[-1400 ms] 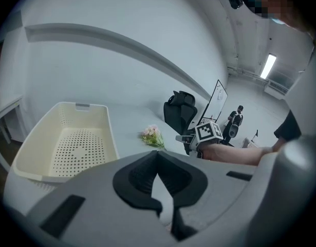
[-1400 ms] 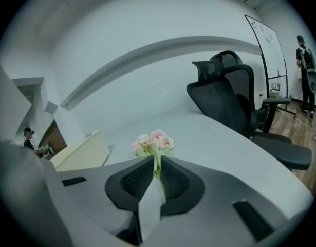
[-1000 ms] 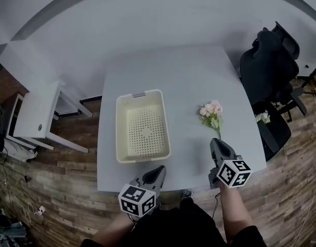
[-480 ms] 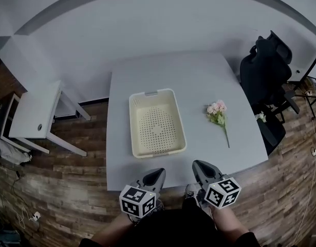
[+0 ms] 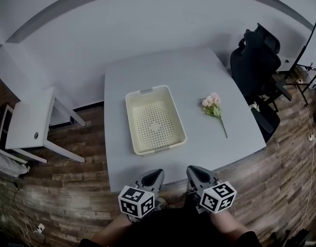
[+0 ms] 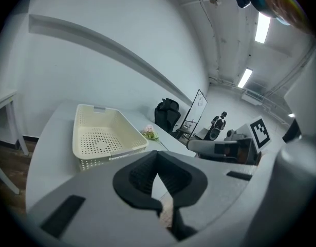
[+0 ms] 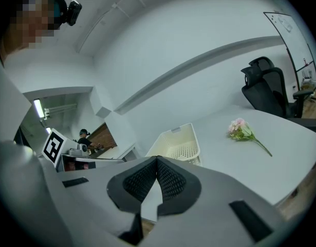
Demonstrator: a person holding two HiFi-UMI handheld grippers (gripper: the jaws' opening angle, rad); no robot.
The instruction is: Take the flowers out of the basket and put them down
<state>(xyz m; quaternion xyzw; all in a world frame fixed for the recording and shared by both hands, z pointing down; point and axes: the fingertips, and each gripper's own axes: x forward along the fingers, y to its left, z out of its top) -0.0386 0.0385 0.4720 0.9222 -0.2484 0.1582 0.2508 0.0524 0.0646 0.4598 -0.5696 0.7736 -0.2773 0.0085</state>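
A small bunch of pink flowers (image 5: 213,107) with a green stem lies on the grey table (image 5: 188,76), to the right of the cream perforated basket (image 5: 153,120). The basket holds nothing. Both grippers hang off the table's near edge, close to the person's body. My left gripper (image 5: 159,173) is shut and empty. My right gripper (image 5: 190,170) is shut and empty too. The basket (image 6: 104,133) and the flowers (image 6: 149,132) show far ahead in the left gripper view. In the right gripper view the flowers (image 7: 242,129) lie right of the basket (image 7: 178,145).
A black office chair (image 5: 255,66) stands at the table's right side. A small white side table (image 5: 26,125) stands to the left on the wooden floor (image 5: 70,189). A white wall runs behind the table.
My right gripper has pulled back from the flower stem to the near table edge, beside the left one. The flowers stay on the table. The left gripper drew back slightly.
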